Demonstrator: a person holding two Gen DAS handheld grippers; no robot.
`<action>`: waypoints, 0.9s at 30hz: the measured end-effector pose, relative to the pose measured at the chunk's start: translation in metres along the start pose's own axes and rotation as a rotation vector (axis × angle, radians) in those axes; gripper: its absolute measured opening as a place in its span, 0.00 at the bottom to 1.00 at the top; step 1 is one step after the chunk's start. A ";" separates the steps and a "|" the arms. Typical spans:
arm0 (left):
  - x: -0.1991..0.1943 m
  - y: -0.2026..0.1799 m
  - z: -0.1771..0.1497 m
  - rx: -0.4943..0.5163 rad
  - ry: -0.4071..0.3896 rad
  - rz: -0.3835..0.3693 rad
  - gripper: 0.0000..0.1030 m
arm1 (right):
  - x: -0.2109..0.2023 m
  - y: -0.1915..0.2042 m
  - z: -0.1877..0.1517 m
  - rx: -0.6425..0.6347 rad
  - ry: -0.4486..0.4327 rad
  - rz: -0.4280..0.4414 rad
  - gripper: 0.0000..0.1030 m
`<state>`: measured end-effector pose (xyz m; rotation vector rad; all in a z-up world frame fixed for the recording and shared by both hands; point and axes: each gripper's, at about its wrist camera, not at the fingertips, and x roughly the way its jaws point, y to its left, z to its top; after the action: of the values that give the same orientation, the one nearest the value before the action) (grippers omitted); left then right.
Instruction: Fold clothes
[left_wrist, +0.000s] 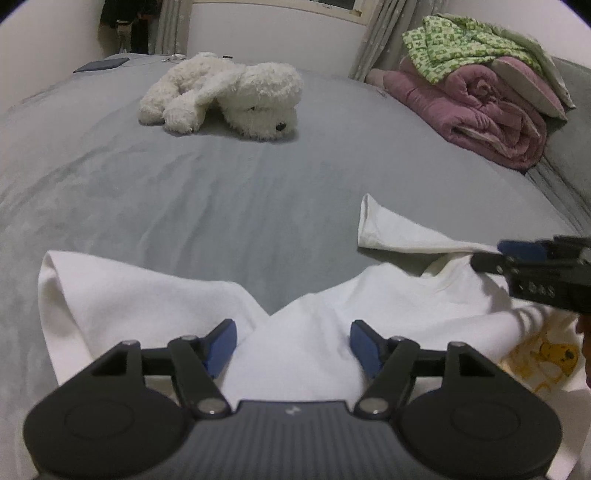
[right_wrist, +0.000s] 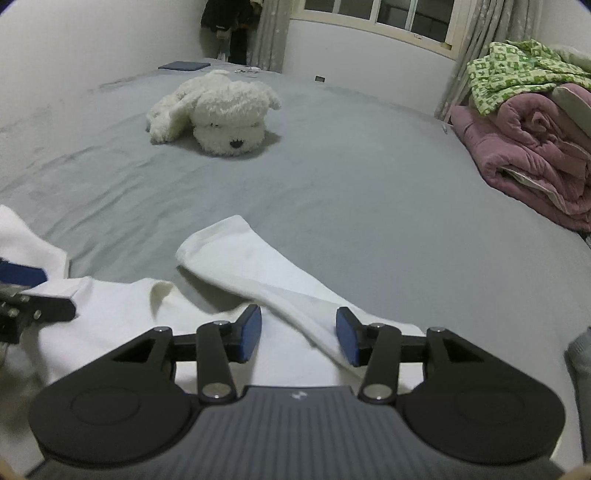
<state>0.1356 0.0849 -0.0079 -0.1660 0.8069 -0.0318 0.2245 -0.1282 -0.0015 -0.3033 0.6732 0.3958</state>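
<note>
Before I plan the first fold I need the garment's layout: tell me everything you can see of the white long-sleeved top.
The white long-sleeved top lies on the grey bed sheet, soft knit by its look, rumpled rather than flat. Its two sleeves splay away from the cameras; the right one lies diagonally. A yellow cartoon print shows near one edge. The left gripper and right gripper are both open over the cloth, clamping nothing.

I see a white plush dog (left_wrist: 229, 94) mid-bed (left_wrist: 221, 192). Right of it, I note a green patterned cloth (left_wrist: 465, 44) atop a rolled pink quilt (left_wrist: 476, 110).
</note>
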 end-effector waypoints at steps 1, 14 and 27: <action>0.002 0.000 0.000 0.003 0.003 0.003 0.68 | 0.002 0.000 0.000 0.003 -0.002 0.002 0.48; 0.008 0.001 -0.002 -0.002 0.018 0.008 0.69 | -0.009 -0.001 0.006 0.020 -0.103 -0.080 0.08; 0.003 0.005 -0.003 -0.030 0.035 -0.019 0.69 | -0.097 -0.064 -0.004 0.165 -0.159 -0.252 0.06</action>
<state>0.1354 0.0896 -0.0131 -0.2016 0.8407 -0.0405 0.1819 -0.2114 0.0680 -0.1938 0.5003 0.1209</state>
